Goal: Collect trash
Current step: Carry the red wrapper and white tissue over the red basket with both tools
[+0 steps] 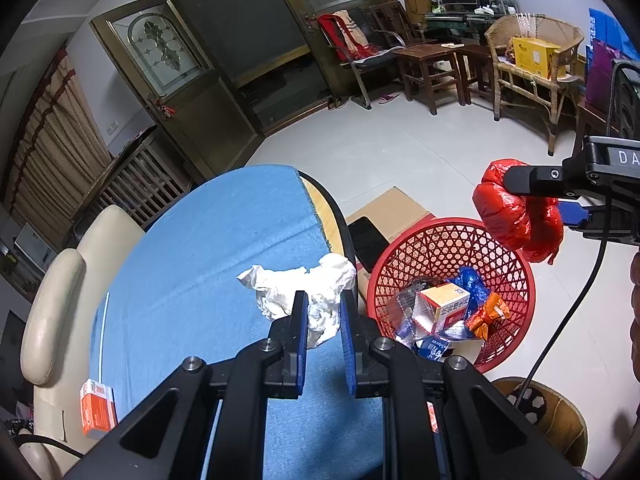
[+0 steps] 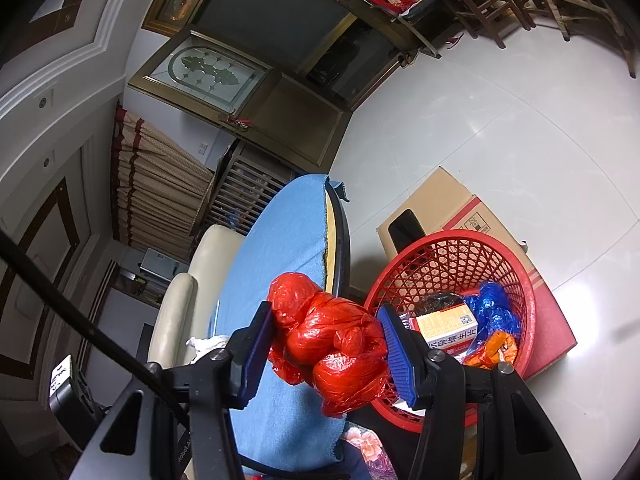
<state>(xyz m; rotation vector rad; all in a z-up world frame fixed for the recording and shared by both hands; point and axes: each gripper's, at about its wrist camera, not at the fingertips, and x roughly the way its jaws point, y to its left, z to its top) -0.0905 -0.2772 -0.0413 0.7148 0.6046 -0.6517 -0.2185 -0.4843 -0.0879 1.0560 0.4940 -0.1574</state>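
Blue cloth covers a round table [image 1: 192, 248] that fills the lower left of the left wrist view, with a cream padded chair [image 1: 60, 300] against its left edge. Right of the table, on the pale tiled floor, a red plastic lattice basket [image 1: 516, 280] stands beside a flat cardboard box [image 1: 396, 208]; inside it lie a white and orange carton [image 1: 444, 304], blue plastic wrap [image 1: 472, 280] and an orange wrapper [image 1: 490, 314]. In the right wrist view the right gripper [image 2: 326, 350] pinches a crumpled red plastic bag [image 2: 328, 344] between its blue pads, held in the air at lower centre of the frame, over the table edge and just left of the basket's rim. At lower centre of the left wrist view, the left gripper [image 1: 324, 320] has its jaws drawn close on a crumpled white tissue [image 1: 296, 286] that rests on the cloth near the table's right edge. A small orange and white box [image 1: 98, 406] sits at the lower left edge of the table.
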